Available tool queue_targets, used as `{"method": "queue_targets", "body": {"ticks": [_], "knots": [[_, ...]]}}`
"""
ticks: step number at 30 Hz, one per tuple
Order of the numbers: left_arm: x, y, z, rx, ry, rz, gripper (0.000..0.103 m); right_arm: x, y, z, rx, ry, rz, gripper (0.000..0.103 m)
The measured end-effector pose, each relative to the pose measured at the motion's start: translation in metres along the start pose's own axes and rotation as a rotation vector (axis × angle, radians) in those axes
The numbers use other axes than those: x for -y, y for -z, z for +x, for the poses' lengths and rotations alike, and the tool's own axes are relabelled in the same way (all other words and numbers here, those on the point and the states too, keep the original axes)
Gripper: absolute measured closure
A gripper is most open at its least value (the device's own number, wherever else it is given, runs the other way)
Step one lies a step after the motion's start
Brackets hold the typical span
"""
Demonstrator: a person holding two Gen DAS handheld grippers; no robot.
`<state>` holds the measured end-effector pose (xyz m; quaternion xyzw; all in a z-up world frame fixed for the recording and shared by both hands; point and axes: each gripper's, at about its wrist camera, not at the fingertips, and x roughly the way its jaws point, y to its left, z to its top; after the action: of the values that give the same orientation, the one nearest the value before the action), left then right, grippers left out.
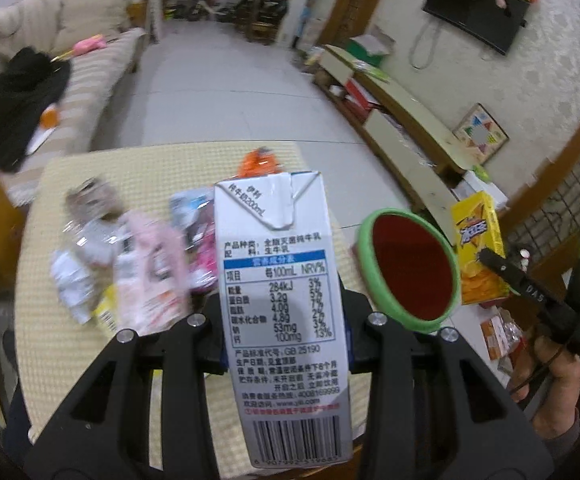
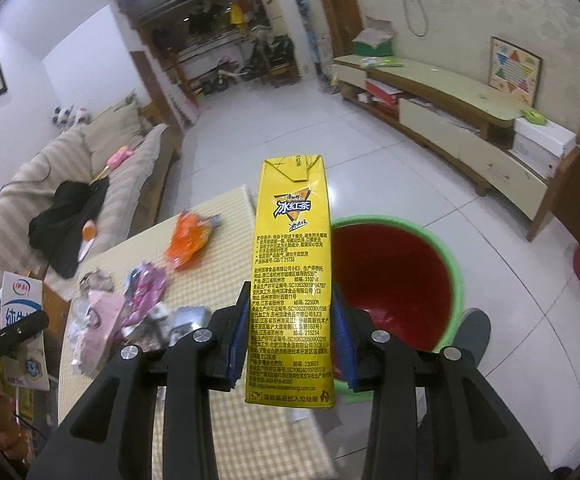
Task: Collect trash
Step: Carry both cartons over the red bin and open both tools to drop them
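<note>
The left claw (image 1: pixel 285 332) is clamped on a white milk carton (image 1: pixel 281 320), its pads pressing the two narrow sides low on the body, the carton's long axis running straight out along the fingers with the folded top away from the camera; the right claw (image 2: pixel 290 344) is likewise clamped on a yellow iced-tea carton (image 2: pixel 290 280), blue pads on either side, long axis also in line with the fingers and top end forward; both cartons are held clear of the worktop (image 2: pixel 225 420), which carries a yellow checked cloth; just beyond the right claw, on the floor beside the worktop's edge, stands the green-rimmed red bin (image 2: pixel 446 256), its open mouth directly ahead and slightly to the right of the iced-tea carton, so the right hand looks the nearer of the two; from the left wrist view the same bin (image 1: pixel 410 272) lies to the right of the milk carton, with the other claw and its carton past it; the coming drop seems to turn on carrying each carton over that rim; farther out on the worktop lie loose wrappers: a pink packet (image 2: pixel 141 300), crumpled clear plastic (image 1: pixel 77 264), an orange packet (image 2: pixel 189 240); beyond are tiled floor and a sofa (image 2: pixel 121 168).
</note>
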<state>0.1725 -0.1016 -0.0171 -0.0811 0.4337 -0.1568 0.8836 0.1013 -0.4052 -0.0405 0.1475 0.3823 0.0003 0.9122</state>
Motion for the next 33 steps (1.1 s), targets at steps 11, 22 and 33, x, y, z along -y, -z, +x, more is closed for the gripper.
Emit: {"method": "queue_targets", "body": {"ticks": [11,22,33], "knots": [[0.095,-0.024,0.075,-0.073,0.171,0.099,0.066,0.064,-0.013,0.002,0.007,0.035,0.079,0.067],[0.152,-0.026,0.144,-0.164,0.244,0.145,0.066,0.094,-0.021,0.037,-0.02,0.024,0.107,0.067],[0.159,-0.032,0.179,-0.21,0.272,0.114,0.044,0.098,-0.024,0.064,-0.053,0.029,0.096,0.065]]}}
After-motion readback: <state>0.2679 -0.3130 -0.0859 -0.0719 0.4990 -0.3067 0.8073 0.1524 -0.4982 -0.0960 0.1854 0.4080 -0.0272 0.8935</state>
